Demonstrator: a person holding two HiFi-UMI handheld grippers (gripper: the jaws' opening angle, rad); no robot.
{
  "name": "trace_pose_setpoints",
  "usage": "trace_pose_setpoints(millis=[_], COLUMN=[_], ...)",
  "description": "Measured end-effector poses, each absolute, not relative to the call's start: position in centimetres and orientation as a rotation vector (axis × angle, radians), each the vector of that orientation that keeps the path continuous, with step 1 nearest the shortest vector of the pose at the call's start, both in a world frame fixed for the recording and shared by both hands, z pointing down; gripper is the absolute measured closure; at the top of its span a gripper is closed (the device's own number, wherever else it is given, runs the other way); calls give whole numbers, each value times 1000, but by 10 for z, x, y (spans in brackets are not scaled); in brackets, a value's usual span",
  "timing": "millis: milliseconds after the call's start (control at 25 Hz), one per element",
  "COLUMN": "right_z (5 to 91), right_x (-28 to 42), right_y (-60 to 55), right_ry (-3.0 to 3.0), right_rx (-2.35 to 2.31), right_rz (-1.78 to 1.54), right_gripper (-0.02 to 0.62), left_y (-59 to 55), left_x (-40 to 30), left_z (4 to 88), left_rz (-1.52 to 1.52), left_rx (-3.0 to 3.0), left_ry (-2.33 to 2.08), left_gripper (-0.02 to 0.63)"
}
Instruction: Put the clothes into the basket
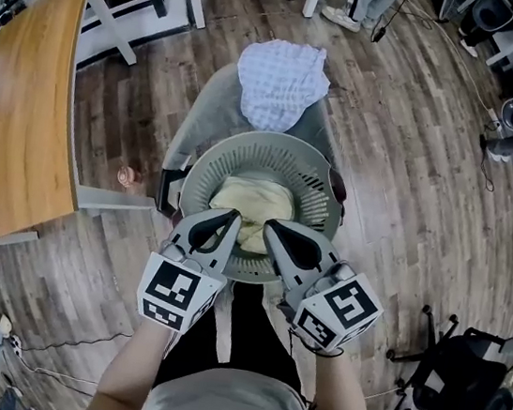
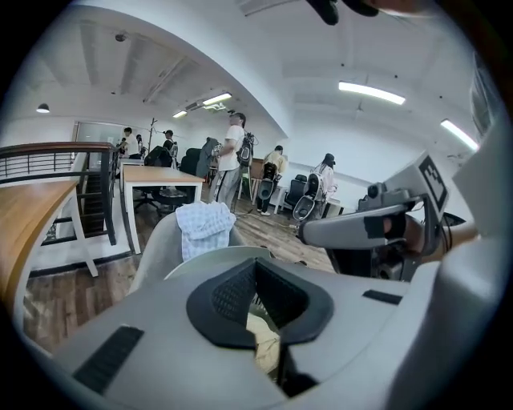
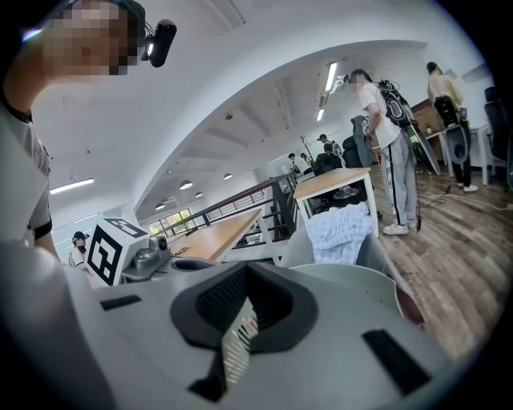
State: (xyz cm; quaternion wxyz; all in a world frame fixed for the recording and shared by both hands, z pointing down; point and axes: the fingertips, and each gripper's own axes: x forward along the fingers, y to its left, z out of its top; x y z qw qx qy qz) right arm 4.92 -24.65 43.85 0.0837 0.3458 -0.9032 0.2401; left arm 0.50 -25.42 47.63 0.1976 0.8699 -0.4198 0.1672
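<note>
Underfoot, plank floor (image 1: 408, 202) runs through an open office, a wooden table (image 1: 18, 118) at nine o'clock. At centre a slotted basket (image 1: 317, 175) rests on a grey chair (image 1: 211, 108), a yellow garment (image 1: 252, 203) inside it, a checked cloth (image 1: 281, 82) over the chair back at twelve. The left gripper (image 1: 233, 215) and right gripper (image 1: 271, 225) hang over the basket's six-o'clock side, jaws closed on nothing, covering its rim there. The seat is hidden; a person (image 1: 365, 2) at twelve is cut off above the legs.
</note>
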Motion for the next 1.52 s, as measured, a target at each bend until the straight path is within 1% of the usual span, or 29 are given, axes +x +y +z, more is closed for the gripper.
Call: trace_pose_setpoints(millis=[1120,1520], right_z=[350,330], right_x=[30,21], right_y=[-188,-164], right_ry=[-2728,-2739], right_rx=[1230,1280], right_rz=[418,344], right_gripper=[585,586], left_y=[-198,-175], left_x=[5,-2], left_z=[356,330], left_rz=[248,200], left_rx=[2742,2825], left_ry=[-1029,-1000], left_gripper=[592,592])
